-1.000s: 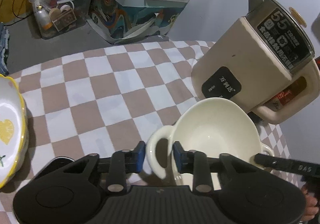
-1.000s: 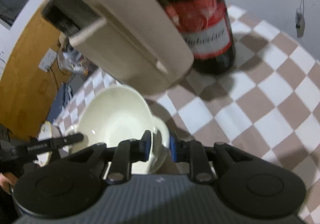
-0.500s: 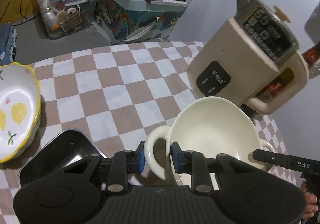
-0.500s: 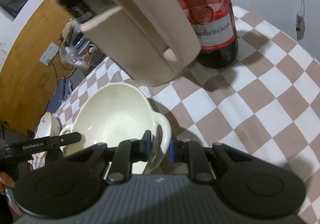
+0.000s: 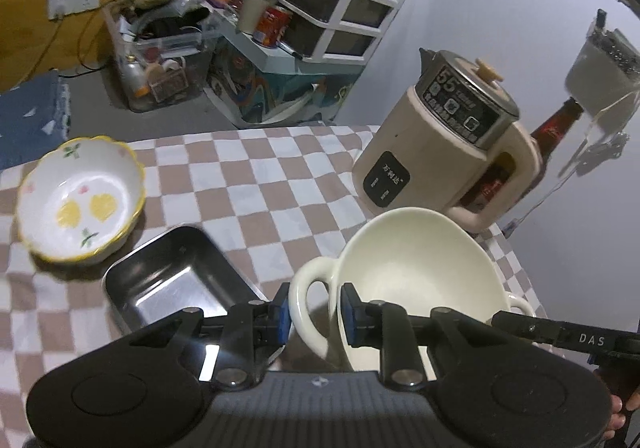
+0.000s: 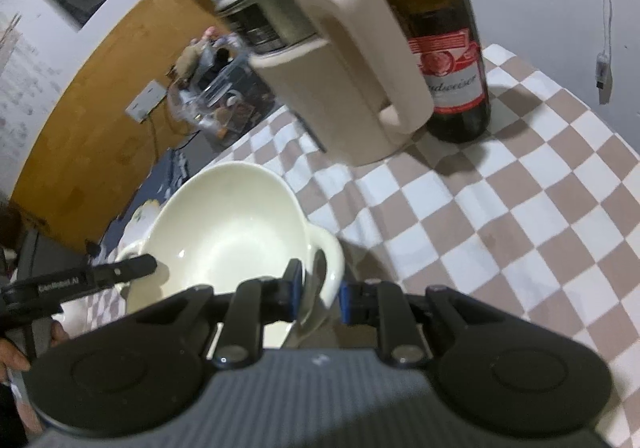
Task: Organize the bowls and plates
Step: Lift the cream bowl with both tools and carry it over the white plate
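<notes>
Both grippers have hold of the same cream two-handled bowl [image 5: 416,268], one at each ear. The left gripper [image 5: 314,314] has its blue pads closed on the loop handle nearest it, one pad outside the loop and one inside, and the right gripper [image 6: 318,290] pinches the opposite handle the same way, its pads nipping the ceramic between them. The bowl is empty, its glazed inside catching a little light. In the left wrist view the tip of the other tool, a black finger, shows beside the bowl's far handle. The bowl hangs over the near right part of the brown-and-white checked tablecloth [image 5: 256,184]; whether its foot touches the cloth I cannot tell. Just behind it stands a beige electric kettle [image 5: 444,152], and behind that a brown beer bottle [image 6: 440,48] with a red label. To the left, well apart from the cream bowl, a shallow steel tray [image 5: 176,280] lies on the cloth, and beyond it a white bowl with a yellow scalloped rim and lemon pattern [image 5: 80,200] sits upright. Off the table, a clear storage box [image 5: 160,60] full of odds and ends rests on the floor.
</notes>
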{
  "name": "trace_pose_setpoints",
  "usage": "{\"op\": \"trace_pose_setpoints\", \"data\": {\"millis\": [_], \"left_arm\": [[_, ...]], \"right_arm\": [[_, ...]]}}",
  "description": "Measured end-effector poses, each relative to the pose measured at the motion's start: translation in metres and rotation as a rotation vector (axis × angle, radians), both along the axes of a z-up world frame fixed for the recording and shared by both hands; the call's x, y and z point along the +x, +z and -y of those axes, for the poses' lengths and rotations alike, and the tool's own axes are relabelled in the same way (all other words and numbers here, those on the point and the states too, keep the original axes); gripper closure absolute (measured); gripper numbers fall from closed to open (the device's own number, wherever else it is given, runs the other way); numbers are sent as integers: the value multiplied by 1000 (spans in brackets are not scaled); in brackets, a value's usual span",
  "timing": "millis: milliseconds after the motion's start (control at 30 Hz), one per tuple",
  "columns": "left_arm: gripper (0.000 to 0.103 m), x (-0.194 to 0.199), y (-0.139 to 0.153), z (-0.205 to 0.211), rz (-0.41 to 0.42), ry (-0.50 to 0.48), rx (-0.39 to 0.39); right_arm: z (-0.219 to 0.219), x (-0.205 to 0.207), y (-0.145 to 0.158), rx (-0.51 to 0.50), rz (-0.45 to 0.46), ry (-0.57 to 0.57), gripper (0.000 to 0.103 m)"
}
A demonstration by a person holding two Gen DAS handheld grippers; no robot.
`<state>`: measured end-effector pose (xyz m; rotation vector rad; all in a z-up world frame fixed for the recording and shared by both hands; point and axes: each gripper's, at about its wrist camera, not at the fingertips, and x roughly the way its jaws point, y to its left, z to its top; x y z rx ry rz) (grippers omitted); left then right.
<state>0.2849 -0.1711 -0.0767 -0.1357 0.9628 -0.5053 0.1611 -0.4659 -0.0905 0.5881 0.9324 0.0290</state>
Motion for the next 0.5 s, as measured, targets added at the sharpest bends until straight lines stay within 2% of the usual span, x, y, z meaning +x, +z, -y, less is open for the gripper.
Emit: {"op": "trace_pose_setpoints", "data": {"millis": [300, 500], "left_arm": [[77, -70, 11, -33, 26, 44, 17], [77, -114, 7, -51, 27, 81, 32]], "right_arm": [[-25, -48, 11, 20, -8, 62, 80], [-41, -73, 10, 36, -26, 111, 80]]}}
